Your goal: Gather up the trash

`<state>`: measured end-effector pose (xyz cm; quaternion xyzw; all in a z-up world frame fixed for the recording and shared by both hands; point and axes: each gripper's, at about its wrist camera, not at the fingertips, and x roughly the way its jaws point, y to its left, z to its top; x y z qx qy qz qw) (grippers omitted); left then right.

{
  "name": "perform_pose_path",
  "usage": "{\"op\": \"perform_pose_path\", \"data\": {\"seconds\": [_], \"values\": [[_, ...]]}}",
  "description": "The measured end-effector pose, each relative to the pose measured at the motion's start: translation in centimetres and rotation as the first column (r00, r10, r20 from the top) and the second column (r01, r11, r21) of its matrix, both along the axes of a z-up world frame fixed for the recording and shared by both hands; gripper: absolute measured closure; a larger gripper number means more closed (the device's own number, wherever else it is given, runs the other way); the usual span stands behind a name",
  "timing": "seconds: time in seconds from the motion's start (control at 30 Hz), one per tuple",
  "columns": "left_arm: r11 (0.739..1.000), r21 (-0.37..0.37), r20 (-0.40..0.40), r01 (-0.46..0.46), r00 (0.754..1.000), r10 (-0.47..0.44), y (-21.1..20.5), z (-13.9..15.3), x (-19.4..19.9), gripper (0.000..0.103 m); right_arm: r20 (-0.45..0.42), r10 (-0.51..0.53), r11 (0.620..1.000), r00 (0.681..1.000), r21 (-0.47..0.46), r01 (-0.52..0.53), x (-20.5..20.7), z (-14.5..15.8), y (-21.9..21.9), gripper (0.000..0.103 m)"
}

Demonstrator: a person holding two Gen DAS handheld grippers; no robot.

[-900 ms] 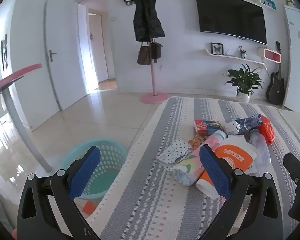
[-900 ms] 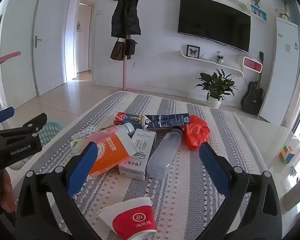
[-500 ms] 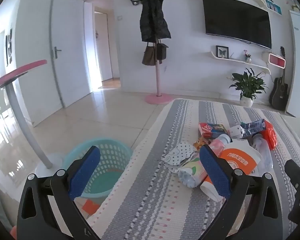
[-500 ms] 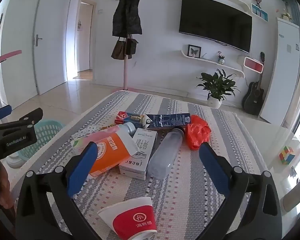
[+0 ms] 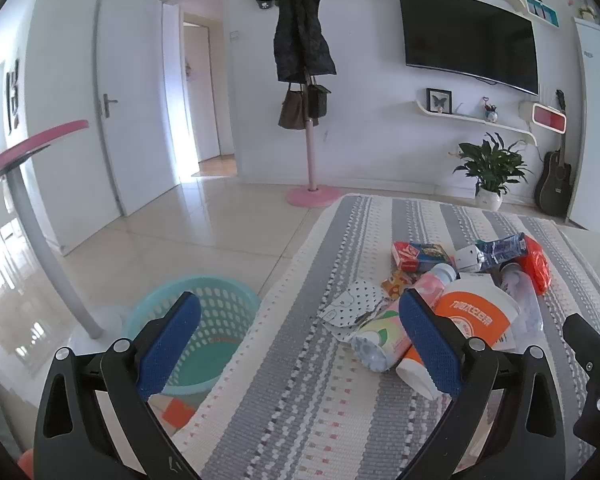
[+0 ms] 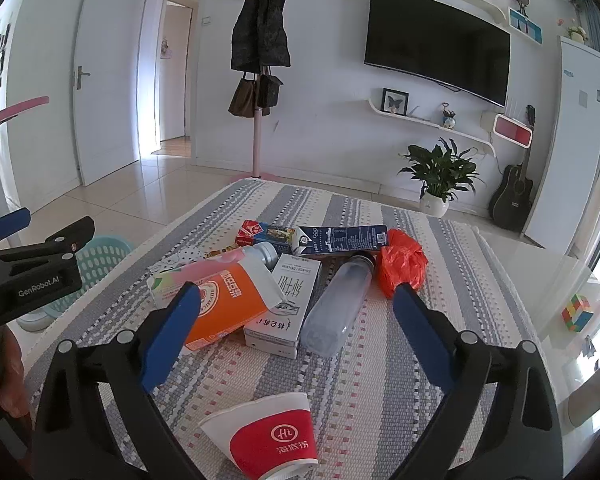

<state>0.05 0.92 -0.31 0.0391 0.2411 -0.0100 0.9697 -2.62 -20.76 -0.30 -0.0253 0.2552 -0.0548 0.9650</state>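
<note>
Paper cup (image 6: 274, 436) on its side, nearest on the counter (image 6: 380, 380), below the right gripper (image 6: 296, 344): light, crushable, best pinched gently across the rim. Probably empty, though hard to say. Left gripper (image 5: 300, 342) spread wide like the right, holding nothing. Compared with a second ago: left view raised, basket (image 5: 220, 300) fuller in sight.

Left gripper (image 5: 300, 336) jaws spread wide; right gripper (image 6: 296, 318) likewise.
</note>
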Motion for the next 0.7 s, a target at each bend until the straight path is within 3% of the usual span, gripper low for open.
{"op": "perform_pose_path", "data": {"seconds": [0.7], "values": [[0.999, -0.005, 0.012, -0.04, 0.999, 0.041, 0.88, 0.3, 0.16, 0.007, 0.0, 0.011, 1.0, 1.0, -0.004, -0.011, -0.05, 0.1, 0.31, 0.016]]}}
